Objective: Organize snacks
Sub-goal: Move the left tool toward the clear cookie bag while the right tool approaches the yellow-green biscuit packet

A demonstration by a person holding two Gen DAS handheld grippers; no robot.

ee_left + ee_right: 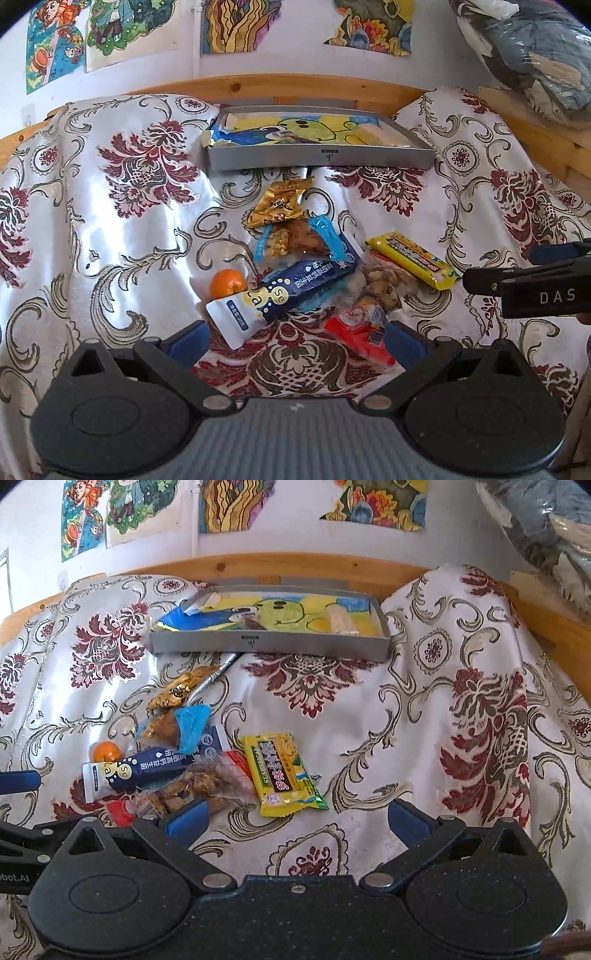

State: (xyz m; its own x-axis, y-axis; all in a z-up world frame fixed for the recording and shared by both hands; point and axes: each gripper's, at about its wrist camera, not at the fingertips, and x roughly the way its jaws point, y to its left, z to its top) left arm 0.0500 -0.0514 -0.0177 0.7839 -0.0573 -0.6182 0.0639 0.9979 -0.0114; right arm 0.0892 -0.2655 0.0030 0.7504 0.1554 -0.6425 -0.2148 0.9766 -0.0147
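A pile of snacks lies on the floral cloth: a gold packet (279,203), a blue-edged clear packet (306,238), a navy and white packet (284,295), a small orange (228,283), a red packet (360,332), a clear bag of brown pieces (380,288) and a yellow bar (413,264). A grey tray (317,157) stands behind them, holding a blue packet (243,138) and pale wafers (384,134). My left gripper (295,341) hangs open just before the pile. My right gripper (295,821) is open, right of the yellow bar (280,773), with nothing between its fingers.
The floral cloth (122,236) covers a wooden-framed surface (258,83) against a wall with drawings. A silver pen (214,677) lies between the tray (269,642) and the pile. A plastic-wrapped bundle (532,55) sits at the back right.
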